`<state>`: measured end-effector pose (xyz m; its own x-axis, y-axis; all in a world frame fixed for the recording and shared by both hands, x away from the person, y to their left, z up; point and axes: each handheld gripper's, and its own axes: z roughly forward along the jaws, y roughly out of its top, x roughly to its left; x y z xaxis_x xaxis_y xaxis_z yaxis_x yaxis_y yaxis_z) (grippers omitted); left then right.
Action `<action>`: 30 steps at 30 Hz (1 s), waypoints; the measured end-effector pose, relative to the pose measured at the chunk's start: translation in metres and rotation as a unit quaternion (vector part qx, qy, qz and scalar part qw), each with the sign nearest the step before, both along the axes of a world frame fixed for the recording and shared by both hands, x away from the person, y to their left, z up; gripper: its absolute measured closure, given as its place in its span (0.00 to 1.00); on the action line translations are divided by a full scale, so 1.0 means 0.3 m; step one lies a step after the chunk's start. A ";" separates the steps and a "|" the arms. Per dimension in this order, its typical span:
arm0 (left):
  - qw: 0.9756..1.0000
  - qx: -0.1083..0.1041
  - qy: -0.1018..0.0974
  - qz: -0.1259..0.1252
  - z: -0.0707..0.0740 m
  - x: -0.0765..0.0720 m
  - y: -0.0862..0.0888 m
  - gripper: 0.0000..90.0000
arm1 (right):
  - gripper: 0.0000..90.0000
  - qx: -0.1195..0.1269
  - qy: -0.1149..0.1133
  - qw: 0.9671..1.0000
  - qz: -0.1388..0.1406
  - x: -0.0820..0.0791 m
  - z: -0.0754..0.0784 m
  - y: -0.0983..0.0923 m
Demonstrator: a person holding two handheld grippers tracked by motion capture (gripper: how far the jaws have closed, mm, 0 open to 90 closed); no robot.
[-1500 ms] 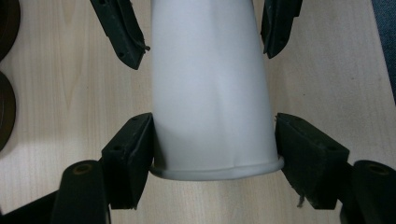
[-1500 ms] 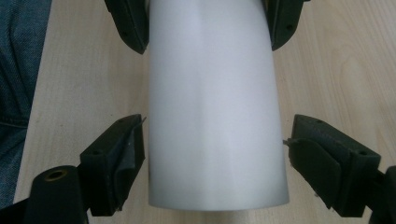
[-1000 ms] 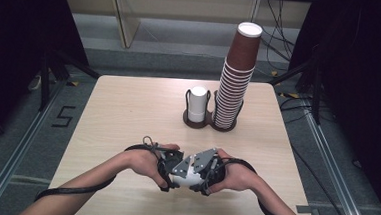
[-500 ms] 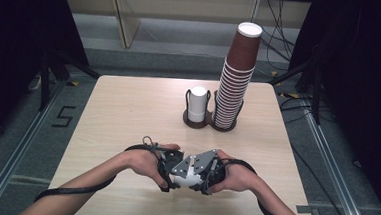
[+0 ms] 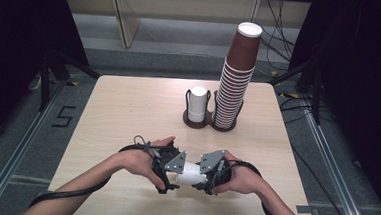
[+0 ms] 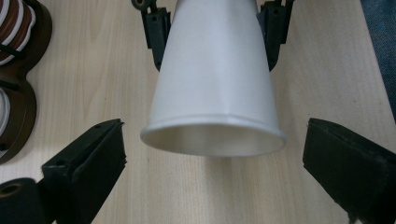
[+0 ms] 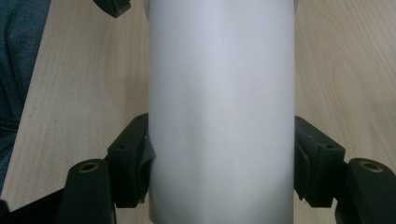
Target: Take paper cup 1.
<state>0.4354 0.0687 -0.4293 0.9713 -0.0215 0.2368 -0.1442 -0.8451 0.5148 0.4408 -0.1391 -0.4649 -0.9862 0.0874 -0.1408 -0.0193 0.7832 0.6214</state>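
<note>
Now white cup (image 7: 222, 107) between right jaws.

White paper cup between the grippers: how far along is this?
Done: the white paper cup is off the holder and passed over; left gripper has just been opening, jaws clear of its rim. In hand: right gripper clamps the cup. Left: placing it; the white cup stack and tall brown paper cup stack wait in the dark holder.

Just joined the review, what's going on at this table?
A person holds a white paper cup level between two handheld grippers near the table's front edge. The right gripper is clamped on it; the left gripper has just been opening, its pads clear of the rim. Behind, a two-slot holder carries white cups and a brown cup stack.
</note>
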 end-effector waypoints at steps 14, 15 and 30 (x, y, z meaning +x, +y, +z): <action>0.997 -0.068 -0.005 0.045 -0.008 0.024 0.042 0.06 | 0.36 0.074 -0.016 0.996 -0.038 -0.006 -0.027 -0.067; 0.997 -0.065 0.000 0.045 -0.003 0.027 0.045 0.06 | 0.36 0.079 -0.019 0.996 -0.047 -0.008 -0.028 -0.074; 0.984 -0.147 0.039 0.095 -0.017 0.043 0.068 0.05 | 0.36 0.173 -0.034 0.977 -0.119 -0.011 -0.065 -0.123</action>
<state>0.4481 0.0891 -0.4344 0.9666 0.2209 0.1302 0.0521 -0.6663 0.7439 0.4375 -0.1761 -0.4844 -0.9213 0.3675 -0.1272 0.0870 0.5136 0.8536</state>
